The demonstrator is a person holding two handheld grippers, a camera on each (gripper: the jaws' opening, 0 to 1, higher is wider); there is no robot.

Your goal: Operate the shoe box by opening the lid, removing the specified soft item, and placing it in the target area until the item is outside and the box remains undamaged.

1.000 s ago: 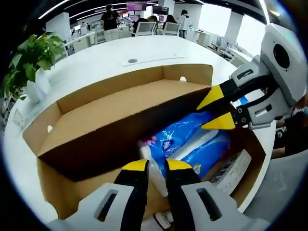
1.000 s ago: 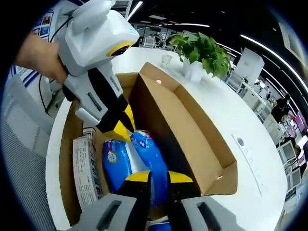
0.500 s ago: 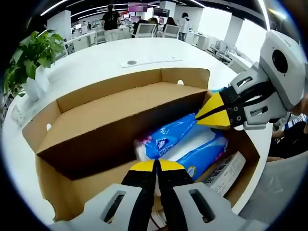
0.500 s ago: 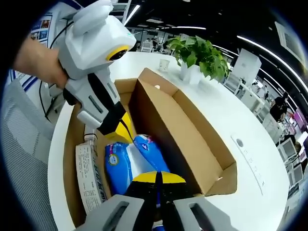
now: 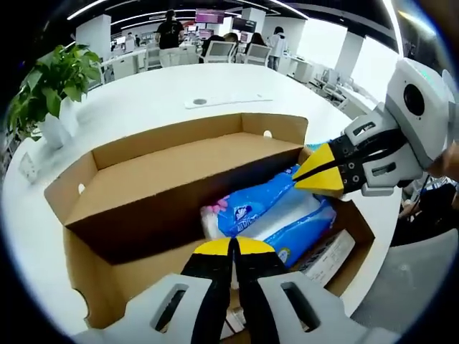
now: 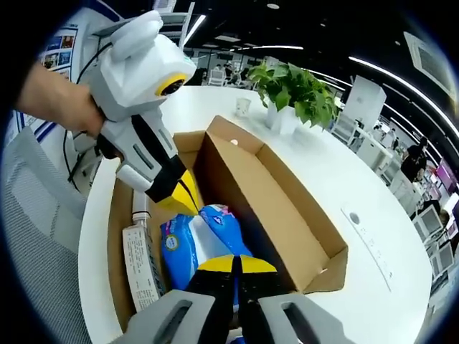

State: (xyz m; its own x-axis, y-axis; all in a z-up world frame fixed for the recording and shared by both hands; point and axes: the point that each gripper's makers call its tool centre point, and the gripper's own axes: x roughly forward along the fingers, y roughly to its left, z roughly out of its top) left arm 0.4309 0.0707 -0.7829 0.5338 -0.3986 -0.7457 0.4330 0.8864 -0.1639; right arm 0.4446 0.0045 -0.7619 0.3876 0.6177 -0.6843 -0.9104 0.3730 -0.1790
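Blue-and-white plastic of the soft tissue pack (image 5: 276, 215) is pinched at both ends, our left gripper (image 5: 231, 247) and right gripper (image 6: 234, 264) each with fingers pressed together on it, while it lies inside the open cardboard shoe box (image 5: 179, 172). We judge removal is in hand, so next comes a level lift. The raised lid (image 6: 265, 193) walls one side; the white counter (image 5: 143, 93) beyond offers open room.

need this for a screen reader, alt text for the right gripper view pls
Two grippers, jaws shut, pinch opposite ends of a blue tissue pack inside an open cardboard shoe box on a white table: right gripper near, left gripper opposite. A potted plant stands behind.
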